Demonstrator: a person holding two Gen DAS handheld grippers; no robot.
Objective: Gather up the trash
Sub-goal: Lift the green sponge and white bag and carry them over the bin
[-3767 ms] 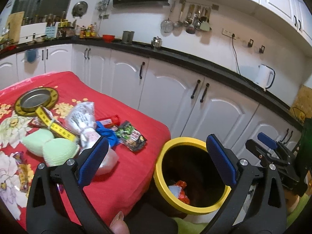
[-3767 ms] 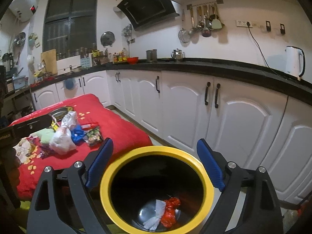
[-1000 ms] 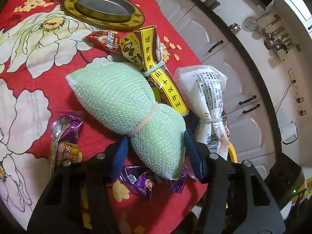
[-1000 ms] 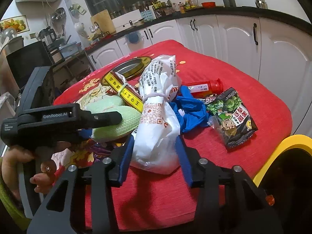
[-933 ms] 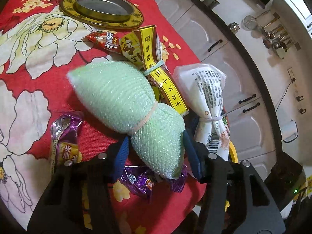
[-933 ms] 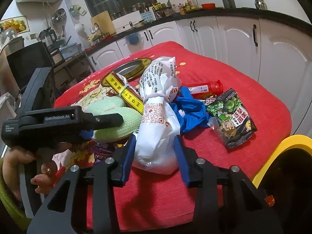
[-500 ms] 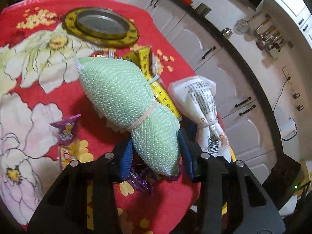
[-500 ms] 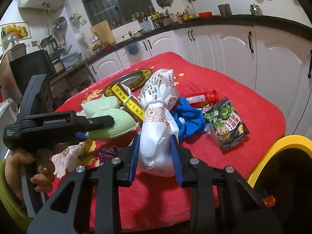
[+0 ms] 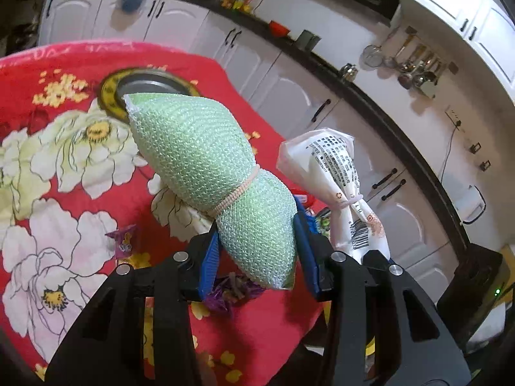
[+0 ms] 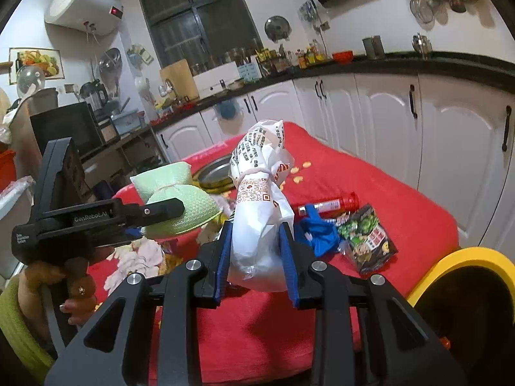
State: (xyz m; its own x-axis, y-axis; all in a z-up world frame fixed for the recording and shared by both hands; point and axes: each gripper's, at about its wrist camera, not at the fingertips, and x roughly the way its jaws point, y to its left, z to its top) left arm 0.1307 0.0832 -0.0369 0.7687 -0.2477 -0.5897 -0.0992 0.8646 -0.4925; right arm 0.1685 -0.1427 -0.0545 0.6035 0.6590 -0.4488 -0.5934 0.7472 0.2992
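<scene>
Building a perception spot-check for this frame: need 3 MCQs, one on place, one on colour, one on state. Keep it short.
1. Where does the yellow-rimmed bin stand?
A. On the red cloth
B. Beside the table, below its edge
C. On the black counter

2. What colour is the crumpled glove next to the red tube?
A. Blue
B. White
C. Yellow

3. What is the left gripper doing?
A. Open over bare cloth
B. Shut on the white printed bag
C. Shut on the green mesh bundle

Answers:
1 B: in the right wrist view the bin's rim sits past the edge of the red cloth, lower right.
2 A: the glove is blue, lying between the tube and the right gripper.
3 C: its blue pads press the green mesh bundle; the white printed bag is in the right gripper.
</scene>
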